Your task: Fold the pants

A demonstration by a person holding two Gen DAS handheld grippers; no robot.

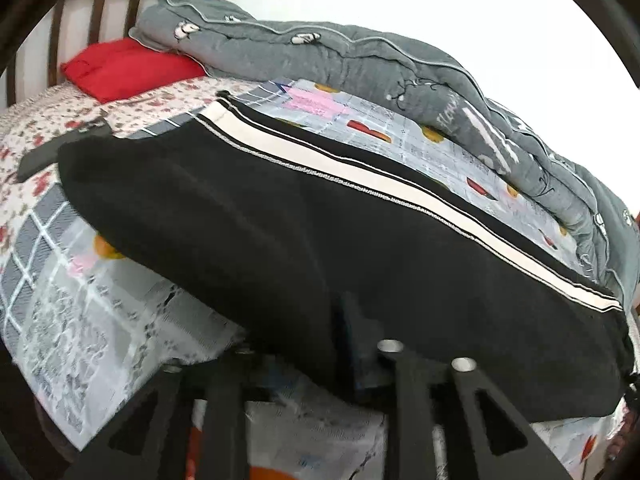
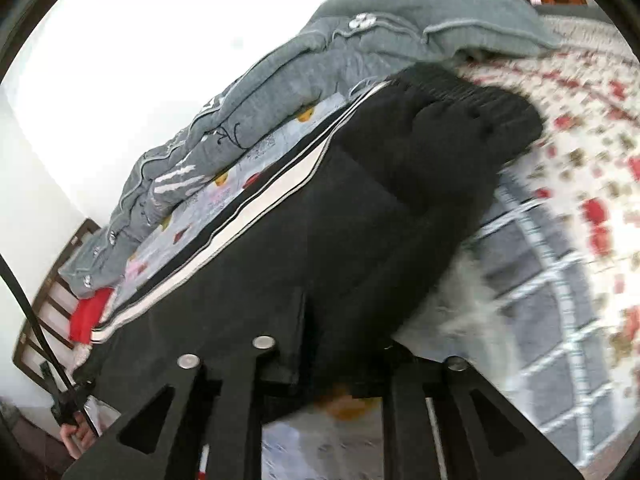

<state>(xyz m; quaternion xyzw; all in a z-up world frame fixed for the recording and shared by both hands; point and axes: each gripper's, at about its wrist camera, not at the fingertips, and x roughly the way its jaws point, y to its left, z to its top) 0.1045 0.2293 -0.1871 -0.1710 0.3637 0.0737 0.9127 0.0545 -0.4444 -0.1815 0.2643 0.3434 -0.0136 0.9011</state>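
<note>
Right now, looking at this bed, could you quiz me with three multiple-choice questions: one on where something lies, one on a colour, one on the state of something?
1. Where does the grey quilt lie?
A. Bunched along the far side of the bed, by the wall
B. On the floor
C. Spread flat under the pants

2. What colour is the wide stripe down the side of the black pants?
A. Red
B. White
C. Yellow

3. How do the pants lie?
A. Rolled into a ball
B. Hanging from the headboard
C. Stretched out along the bed, the near edge at the left gripper

Answers:
1 A: the quilt is heaped between the pants and the white wall.
2 B: a white band runs beside thin stripes.
3 C: the long black cloth lies lengthwise, its waistband at one end.
</note>
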